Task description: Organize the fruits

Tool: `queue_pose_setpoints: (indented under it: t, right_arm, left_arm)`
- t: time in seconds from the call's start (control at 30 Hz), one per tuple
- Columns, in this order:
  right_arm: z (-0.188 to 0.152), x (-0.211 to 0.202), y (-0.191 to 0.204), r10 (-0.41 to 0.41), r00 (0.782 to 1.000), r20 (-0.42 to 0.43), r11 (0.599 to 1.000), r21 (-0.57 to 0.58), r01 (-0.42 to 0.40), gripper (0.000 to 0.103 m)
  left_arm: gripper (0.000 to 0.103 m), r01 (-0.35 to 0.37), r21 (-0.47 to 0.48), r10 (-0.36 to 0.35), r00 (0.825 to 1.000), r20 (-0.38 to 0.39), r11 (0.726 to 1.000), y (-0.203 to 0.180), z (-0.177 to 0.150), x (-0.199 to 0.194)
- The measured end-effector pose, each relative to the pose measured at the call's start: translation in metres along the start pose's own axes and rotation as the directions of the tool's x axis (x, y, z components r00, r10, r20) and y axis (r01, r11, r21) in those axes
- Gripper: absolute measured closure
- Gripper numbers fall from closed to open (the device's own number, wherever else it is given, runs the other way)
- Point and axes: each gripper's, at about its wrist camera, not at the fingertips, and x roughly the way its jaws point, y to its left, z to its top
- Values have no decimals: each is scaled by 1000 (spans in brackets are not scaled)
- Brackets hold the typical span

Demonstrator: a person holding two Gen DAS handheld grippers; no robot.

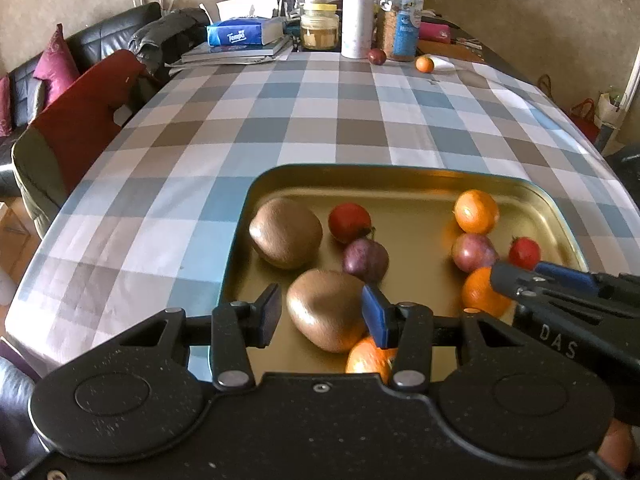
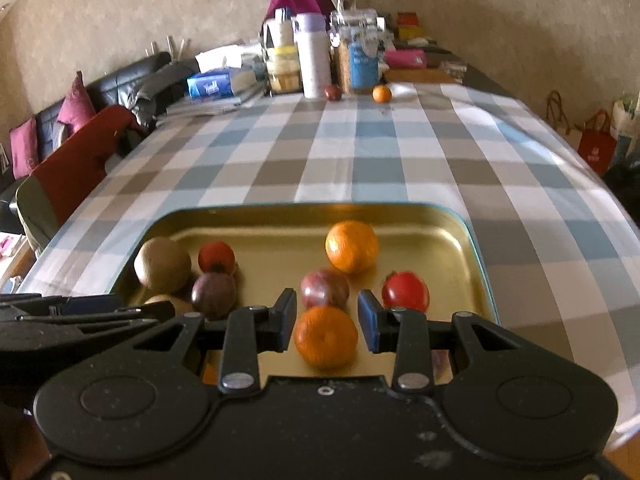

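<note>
The left gripper (image 1: 320, 312) is hovering low over the shallow gold metal tray (image 1: 400, 178), its fingers (image 1: 269, 314) spread on either side of a brown oval kiwi (image 1: 326, 310) without visibly pressing on it. Just beside that kiwi an orange mandarin (image 1: 368, 360) is lying half hidden under the right finger. The right gripper (image 2: 327, 326) is likewise standing with its fingers (image 2: 286, 324) spread, a round orange tangerine (image 2: 326, 336) sitting between them, gaps showing at both sides. Further out in the tray are lying a second brown kiwi (image 1: 286, 232), two red tomatoes (image 1: 349, 222), two purple passion fruits (image 1: 366, 260) and another orange (image 1: 476, 211). The tray is resting on the desk's blue, grey and white checked cloth (image 1: 280, 120). At the far end, well apart, a dark round fruit (image 1: 377, 56) and a small orange (image 1: 424, 64) are sitting near a white flask (image 1: 357, 20).
</note>
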Motion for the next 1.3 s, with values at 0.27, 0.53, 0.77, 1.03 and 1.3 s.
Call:
queue_pose_setpoints:
  t: [0.27, 0.53, 0.77, 1.03, 1.3]
  right_arm:
    - [-10, -11, -5, 13, 997, -77, 999, 46, -9, 66]
    - [-19, -27, -2, 7, 998, -67, 999, 46, -4, 66]
    - [-25, -40, -1, 1, 999, -48, 999, 42, 1, 66]
    - [-31, -50, -5, -7, 999, -44, 998, 56, 9, 66]
    - [-36, -57, -7, -16, 999, -37, 998, 62, 19, 66]
  left_arm:
    - [43, 6, 36, -6, 1000, -5, 999, -10, -15, -12]
    - [42, 11, 22, -11, 1000, 17, 1000, -11, -23, -25]
    - [42, 4, 20, -5, 999, 42, 1000, -13, -28, -36]
    - [42, 2, 34, -4, 999, 49, 999, -18, -35, -42]
    - [42, 6, 38, -9, 998, 61, 999, -20, -39, -49]
